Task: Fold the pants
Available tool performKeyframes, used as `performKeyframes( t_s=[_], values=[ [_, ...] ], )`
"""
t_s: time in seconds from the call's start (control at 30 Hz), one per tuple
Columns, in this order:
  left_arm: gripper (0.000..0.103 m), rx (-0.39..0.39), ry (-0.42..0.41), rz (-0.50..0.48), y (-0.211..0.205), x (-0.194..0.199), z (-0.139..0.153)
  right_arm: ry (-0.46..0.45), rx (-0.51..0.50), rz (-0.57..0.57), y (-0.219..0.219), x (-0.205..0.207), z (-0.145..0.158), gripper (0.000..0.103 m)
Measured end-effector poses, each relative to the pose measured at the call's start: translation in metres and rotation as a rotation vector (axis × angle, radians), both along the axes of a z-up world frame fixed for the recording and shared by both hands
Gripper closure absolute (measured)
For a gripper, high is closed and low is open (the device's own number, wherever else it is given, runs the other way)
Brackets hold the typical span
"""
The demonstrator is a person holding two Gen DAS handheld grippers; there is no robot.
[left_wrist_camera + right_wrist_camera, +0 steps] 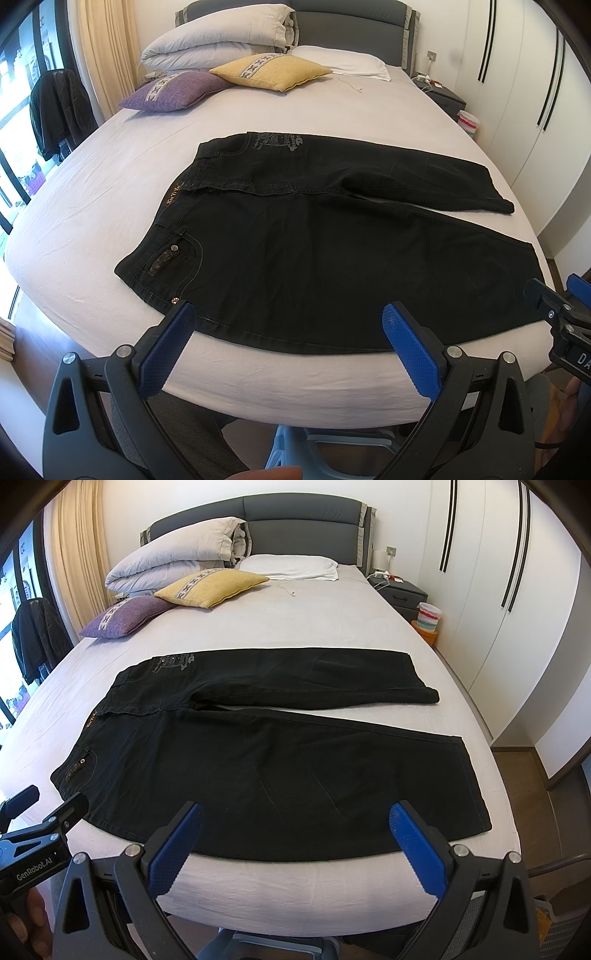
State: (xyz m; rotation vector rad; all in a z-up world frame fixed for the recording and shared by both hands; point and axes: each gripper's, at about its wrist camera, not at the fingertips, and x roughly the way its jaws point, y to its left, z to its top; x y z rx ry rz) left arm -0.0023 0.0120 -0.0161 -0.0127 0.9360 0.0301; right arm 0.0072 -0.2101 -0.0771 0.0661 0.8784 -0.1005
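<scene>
Black pants (314, 258) lie flat and spread on the bed, waistband to the left, both legs running right; they also show in the right wrist view (266, 760). The far leg (314, 679) lies apart from the near leg (351, 775). My left gripper (288, 325) is open and empty, above the pants' near edge by the hip. My right gripper (295, 823) is open and empty, above the near leg's near edge. The right gripper also shows at the right edge of the left wrist view (554, 306). The left gripper shows at the left of the right wrist view (48, 812).
The bed (295, 878) has a pale sheet. A purple cushion (125, 616), a yellow cushion (210, 587), a folded duvet (177, 557) and a white pillow (291, 566) lie at the head. A nightstand (402, 590) and wardrobe (517, 609) stand right. A dark jacket (59, 110) hangs left.
</scene>
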Motion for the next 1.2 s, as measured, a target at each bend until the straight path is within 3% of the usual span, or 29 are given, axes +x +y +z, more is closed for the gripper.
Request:
performKeyframes(
  t_s=[0.8, 1.0, 1.1, 1.2],
  values=[
    [0.0, 0.002, 0.018, 0.007, 0.002, 0.001, -0.004, -0.005, 0.007, 0.002, 0.011, -0.001, -0.003, 0.0],
    [0.0, 0.058, -0.017, -0.052, -0.005, 0.001, -0.006, -0.023, 0.042, 0.101, 0.019, 0.003, 0.002, 0.0],
    [0.0, 0.011, -0.021, -0.121, 0.004, 0.009, -0.007, -0.032, 0.078, 0.198, 0.017, 0.011, 0.005, 0.0],
    [0.0, -0.118, 0.011, -0.175, 0.029, 0.032, -0.015, -0.067, 0.125, 0.291, 0.002, 0.031, 0.01, 0.0]
  ],
)
